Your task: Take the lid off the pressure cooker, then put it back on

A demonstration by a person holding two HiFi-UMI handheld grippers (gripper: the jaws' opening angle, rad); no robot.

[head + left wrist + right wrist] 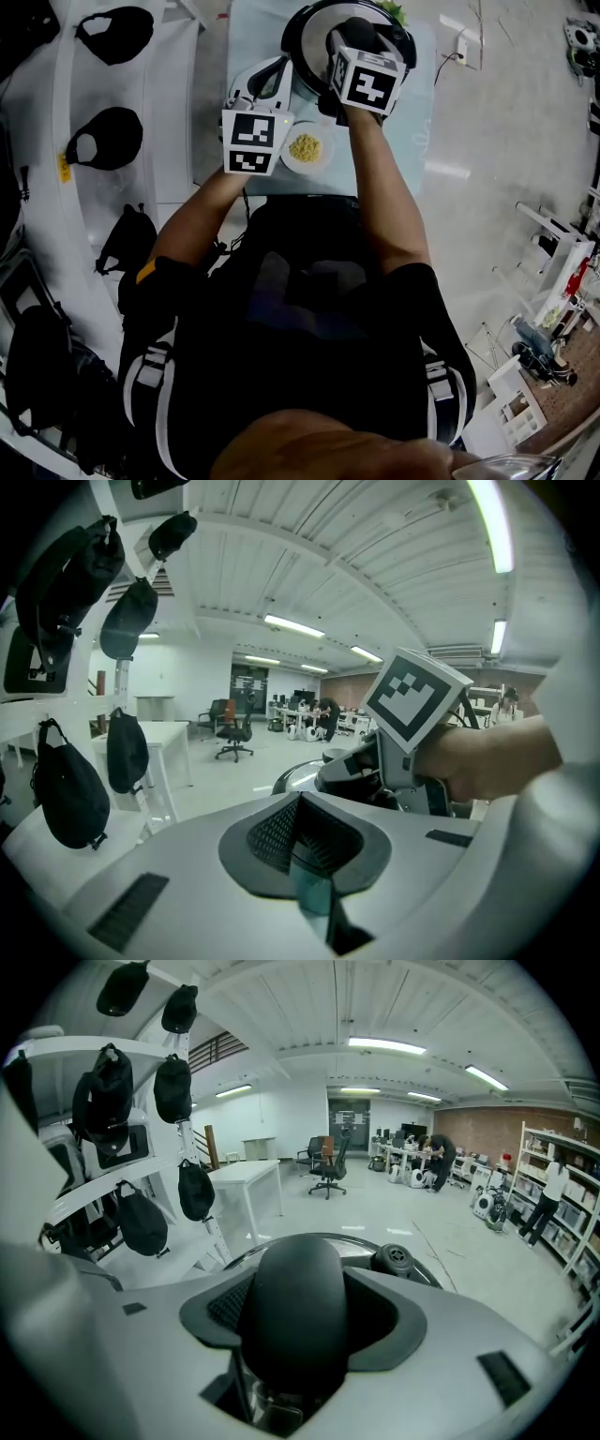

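Right gripper view: right claw [296,1340] clamps lid knob [292,1293]; left claw [302,841] closed, empty. We judge lid removal starting; next, lift straight.

A black short-sleeved top [309,300] is worn; left gripper [272,80] and right gripper [354,42] carry marker cubes [255,141].

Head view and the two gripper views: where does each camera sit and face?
Head view: on the person's head, facing steeply down at the pressure cooker lid; torso and forearms show.
Left gripper view: on the left claw, facing across the room; its shut jaws and the person's right hand show.
Right gripper view: on the right claw, facing the lid handle its jaws grip.
Shared: head and right gripper views show that handle.
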